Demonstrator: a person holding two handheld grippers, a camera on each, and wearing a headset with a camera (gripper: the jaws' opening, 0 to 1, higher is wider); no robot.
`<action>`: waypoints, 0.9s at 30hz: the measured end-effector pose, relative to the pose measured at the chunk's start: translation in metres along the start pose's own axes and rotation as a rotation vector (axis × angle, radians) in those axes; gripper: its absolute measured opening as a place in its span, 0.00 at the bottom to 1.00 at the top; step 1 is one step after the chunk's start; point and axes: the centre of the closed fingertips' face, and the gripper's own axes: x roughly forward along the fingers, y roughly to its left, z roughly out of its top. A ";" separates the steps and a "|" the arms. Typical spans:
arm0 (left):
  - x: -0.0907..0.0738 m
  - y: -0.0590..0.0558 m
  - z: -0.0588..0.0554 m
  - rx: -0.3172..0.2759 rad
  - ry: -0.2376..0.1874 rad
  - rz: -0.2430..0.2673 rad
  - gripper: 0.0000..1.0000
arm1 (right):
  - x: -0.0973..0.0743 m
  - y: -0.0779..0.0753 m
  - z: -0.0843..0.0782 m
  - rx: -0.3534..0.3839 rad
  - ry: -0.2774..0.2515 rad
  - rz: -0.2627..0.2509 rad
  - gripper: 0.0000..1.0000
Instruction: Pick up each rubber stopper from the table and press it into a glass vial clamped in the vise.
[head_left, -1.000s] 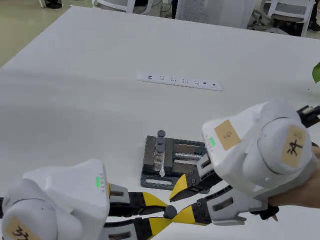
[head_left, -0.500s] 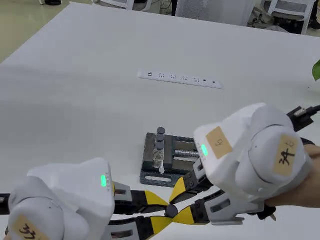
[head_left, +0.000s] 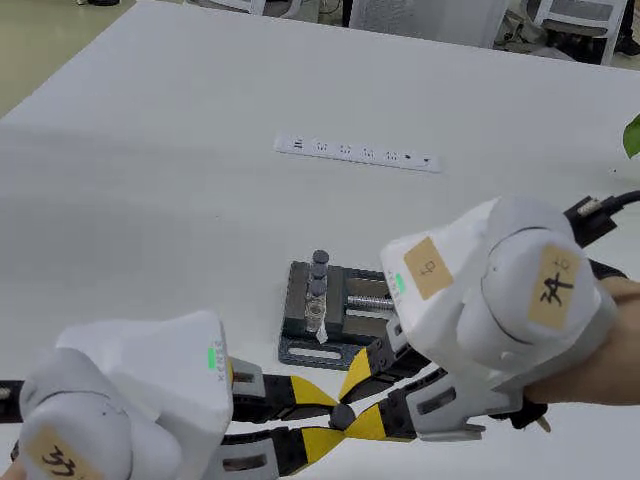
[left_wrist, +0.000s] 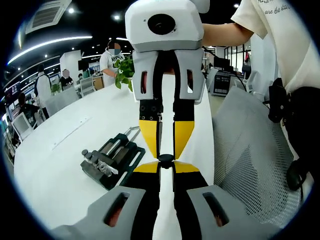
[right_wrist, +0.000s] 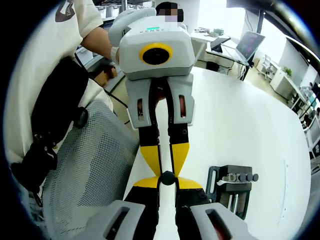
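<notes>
- At the near edge of the table (head_left: 180, 150), at 6 o'clock from the vise (head_left: 296, 305) in the head view, a dark rubber stopper (head_left: 343, 417) sits where the two grippers meet tip to tip.
- The left gripper (left_wrist: 165, 167) has its yellow-tipped jaws drawn in on the stopper. The right gripper (right_wrist: 167, 183) pinches the same stopper from the opposite side. Which one bears it cannot be told.
- The vise clamps a row of glass vials (head_left: 316, 300) running from 12 to 6 o'clock. The three farther ones look capped with dark stoppers, so that part seems done.
- The nearest vial (head_left: 315, 318) looks clear and possibly uncapped, though it is small in view.
- What is left, by this reading, is to settle the stopper in one gripper, carry it toward 12 o'clock over the vise, and press it into the near vial.
- A power strip (head_left: 355, 154) lies well beyond the vise at 12 o'clock.
</notes>
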 end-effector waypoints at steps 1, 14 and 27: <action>0.000 0.000 0.000 0.002 0.001 -0.001 0.05 | 0.000 0.000 0.000 0.002 -0.001 0.001 0.06; 0.002 0.007 -0.015 -0.072 0.018 0.034 0.28 | 0.001 -0.003 -0.010 0.024 0.014 0.000 0.06; -0.018 0.046 -0.033 -0.327 -0.059 0.217 0.68 | 0.005 -0.003 -0.021 0.049 0.034 0.012 0.06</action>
